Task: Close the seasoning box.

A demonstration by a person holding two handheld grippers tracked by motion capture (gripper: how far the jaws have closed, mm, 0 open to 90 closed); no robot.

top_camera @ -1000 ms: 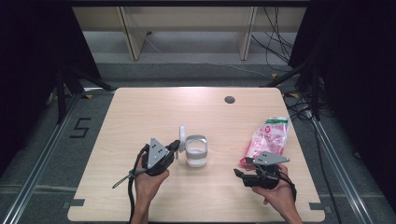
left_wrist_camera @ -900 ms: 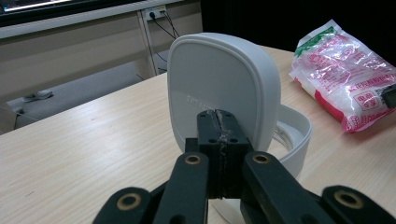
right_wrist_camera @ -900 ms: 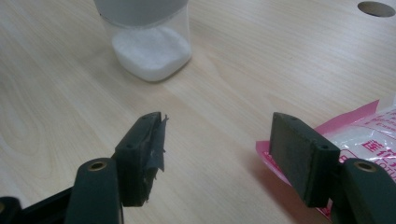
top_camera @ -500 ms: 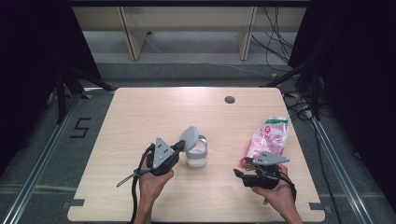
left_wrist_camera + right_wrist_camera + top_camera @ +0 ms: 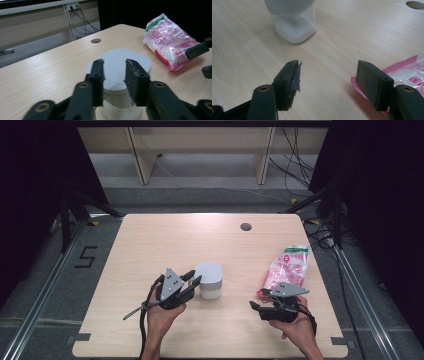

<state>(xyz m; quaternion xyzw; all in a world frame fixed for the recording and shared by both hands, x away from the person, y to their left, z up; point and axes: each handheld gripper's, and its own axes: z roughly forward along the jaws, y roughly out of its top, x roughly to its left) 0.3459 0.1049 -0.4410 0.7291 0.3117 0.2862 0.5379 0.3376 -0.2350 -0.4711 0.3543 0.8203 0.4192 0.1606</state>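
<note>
Jar [image 5: 117, 100] partly hidden behind left gripper [image 5: 113, 67], just opened, empty, level above lid [image 5: 120, 62]. Right gripper [image 5: 328, 75] wide, empty, low over surface [image 5: 249, 45] beside bag [image 5: 409, 72].

A matt white plastic lid [image 5: 120, 65] was seen on a clear glossy container [image 5: 294, 23], beside a crinkled shiny plastic bag [image 5: 170, 40].

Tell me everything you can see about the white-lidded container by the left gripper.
The container is a small, clear, squarish jar, seemingly plastic, with white granules filling its bottom. Its white lid, rounded-square and smooth, lies flat and closed on top. It stands upright near the middle of the wooden table. The left gripper sits right at the lid, its jaws just opened and parted; nothing is between them.
</note>
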